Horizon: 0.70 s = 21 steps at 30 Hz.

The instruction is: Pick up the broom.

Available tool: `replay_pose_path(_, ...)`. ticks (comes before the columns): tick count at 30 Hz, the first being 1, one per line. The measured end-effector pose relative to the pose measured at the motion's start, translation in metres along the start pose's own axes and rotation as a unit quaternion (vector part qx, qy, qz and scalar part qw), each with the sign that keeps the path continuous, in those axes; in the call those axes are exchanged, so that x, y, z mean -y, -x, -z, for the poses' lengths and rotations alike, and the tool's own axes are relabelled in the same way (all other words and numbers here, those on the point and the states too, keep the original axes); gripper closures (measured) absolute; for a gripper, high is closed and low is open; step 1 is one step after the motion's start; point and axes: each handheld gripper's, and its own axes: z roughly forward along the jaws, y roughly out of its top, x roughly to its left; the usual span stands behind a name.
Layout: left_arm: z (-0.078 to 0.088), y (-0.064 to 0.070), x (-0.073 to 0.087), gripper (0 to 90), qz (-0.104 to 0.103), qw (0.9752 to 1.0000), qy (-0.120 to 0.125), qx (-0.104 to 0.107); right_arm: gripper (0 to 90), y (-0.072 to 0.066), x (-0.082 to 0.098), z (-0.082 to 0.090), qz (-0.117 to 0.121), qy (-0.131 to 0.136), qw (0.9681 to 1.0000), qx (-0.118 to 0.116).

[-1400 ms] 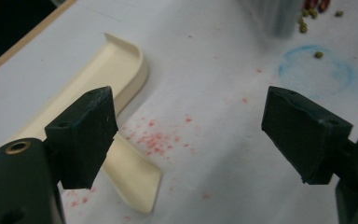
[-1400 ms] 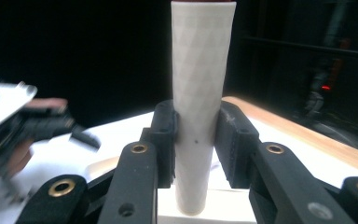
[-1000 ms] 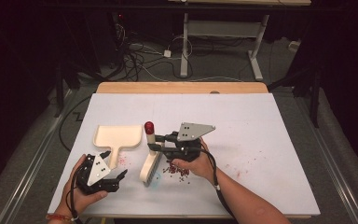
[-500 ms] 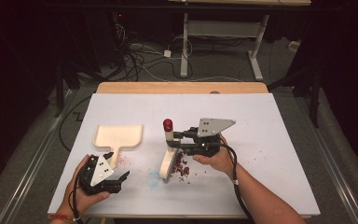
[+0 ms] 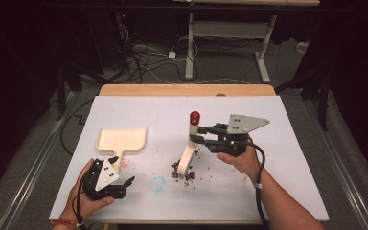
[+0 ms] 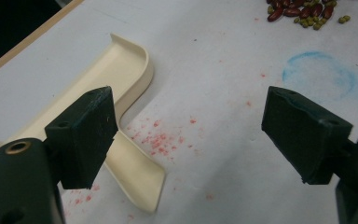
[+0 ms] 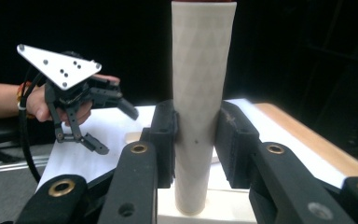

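Observation:
A cream brush with a red cap stands nearly upright, its lower end down among scattered red and green beans. My right gripper is shut on its round handle, a pad pressed to each side. A cream dustpan lies flat at the left, its handle toward the table's near edge. My left gripper rests open just below that handle, and in the left gripper view the dustpan sits beside the left jaw with nothing between the pads. The beans lie farther off.
A white cover spans the table, with a wooden edge at the back. It is marked with a blue ring and red speckles. A desk frame and cables stand on the dark floor behind. The left gripper appears across from the right one.
My right gripper has carried the brush to the right and a little up, and the brush now stands more upright. The left gripper has stayed where it was.

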Motion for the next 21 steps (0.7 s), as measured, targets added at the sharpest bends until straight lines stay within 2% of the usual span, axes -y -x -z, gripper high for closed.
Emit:
replay_pose_path(1,0.0,0.0,0.0,17.5,-0.001,1.0,-0.001,0.0,70.0,0.0,0.0,0.0,0.0,0.0,1.0,0.0)
replay_pose_path(4,0.0,0.002,0.0,17.5,-0.002,1.0,-0.003,0.0,70.0,-0.001,-0.003,0.023,-0.001,-0.004,0.9998,0.018)
replay_pose_path(8,-0.001,0.004,-0.001,17.5,-0.006,1.0,-0.006,0.003,70.0,-0.004,0.002,0.047,-0.007,-0.031,0.9989,0.036)
replay_pose_path(11,-0.003,0.005,-0.001,17.5,-0.012,0.9999,-0.009,0.005,70.0,-0.011,0.013,0.064,-0.021,-0.051,0.9974,0.046)
replay_pose_path(15,-0.003,0.006,-0.002,17.5,-0.014,0.9998,-0.009,0.007,70.0,-0.016,0.02,0.072,-0.031,-0.065,0.9962,0.049)
replay_pose_path(17,-0.003,0.006,-0.002,17.5,-0.014,0.9998,-0.009,0.007,70.0,-0.019,0.027,0.072,-0.032,-0.084,0.9947,0.051)
replay_pose_path(19,-0.004,0.006,-0.003,17.5,-0.015,0.9998,-0.009,0.008,70.0,-0.019,0.03,0.07,-0.034,-0.089,0.9943,0.049)
replay_pose_path(21,-0.005,0.006,-0.003,17.5,-0.016,0.9998,-0.009,0.009,70.0,-0.018,0.034,0.066,-0.042,-0.08,0.9951,0.04)
